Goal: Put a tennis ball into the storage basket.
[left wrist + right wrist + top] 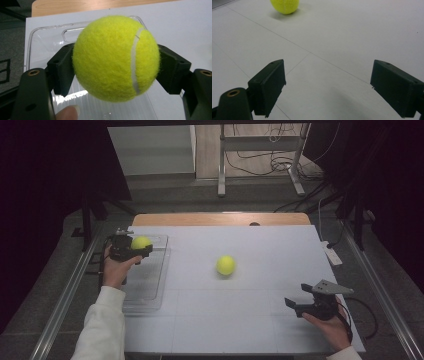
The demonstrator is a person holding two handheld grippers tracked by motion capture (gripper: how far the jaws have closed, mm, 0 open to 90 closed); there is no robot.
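Note:
My left gripper (142, 248) is shut on a yellow tennis ball (140, 242) and holds it above the far end of a clear plastic tray (150, 285) at the table's left. In the left gripper view the ball (116, 58) sits squeezed between both black jaws, with the tray (45, 40) below it. A second yellow tennis ball (226, 265) lies free near the middle of the white table; the right gripper view shows it (285, 6) far off at the top. My right gripper (299, 296) stands open at the front right, nothing between its jaws (328, 87).
The white table top (250, 310) has a wooden strip (220, 219) along its far edge. A white power strip (332, 253) lies off the table's right edge. Metal frame legs and cables stand on the floor beyond.

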